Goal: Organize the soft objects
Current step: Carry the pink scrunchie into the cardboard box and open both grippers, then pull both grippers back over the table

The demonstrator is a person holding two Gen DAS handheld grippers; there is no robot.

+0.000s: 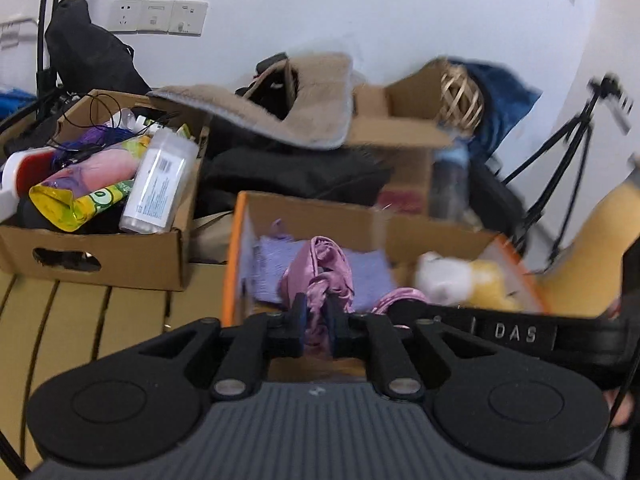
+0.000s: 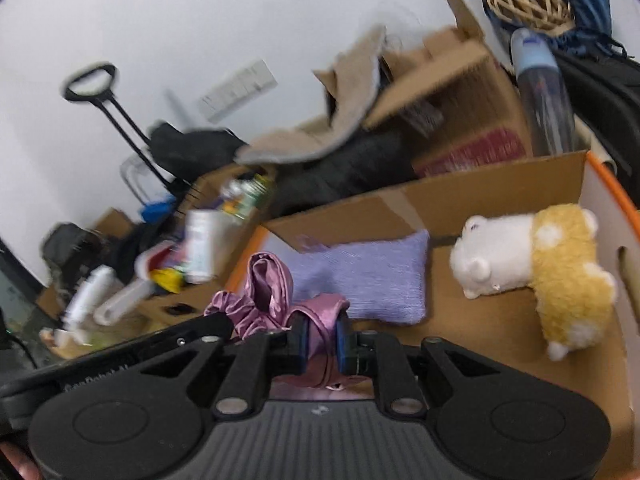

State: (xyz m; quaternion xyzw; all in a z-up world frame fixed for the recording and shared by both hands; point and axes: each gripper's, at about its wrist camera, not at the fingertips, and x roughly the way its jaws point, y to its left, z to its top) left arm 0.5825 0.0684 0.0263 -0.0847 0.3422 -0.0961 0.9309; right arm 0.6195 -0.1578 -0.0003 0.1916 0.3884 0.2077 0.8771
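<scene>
pink satin cloth (image 1: pixel 320 276) pinched in both left tongs (image 1: pixel 316 320) and right tongs (image 2: pixel 322 340) | stretched left-right between them | above near-left end of orange-edged box (image 2: pixel 600 184) | neither nearer

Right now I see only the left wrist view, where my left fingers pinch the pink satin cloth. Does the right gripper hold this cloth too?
Observer: Yes. In the right wrist view the right gripper is shut on another fold of the pink satin cloth.
Operator: The plush toy is blurred for me. How does it lie?
Observer: The plush toy lies on its side on the floor of the orange-edged box. Its white head points toward the lilac cushion and does not touch it.
</scene>
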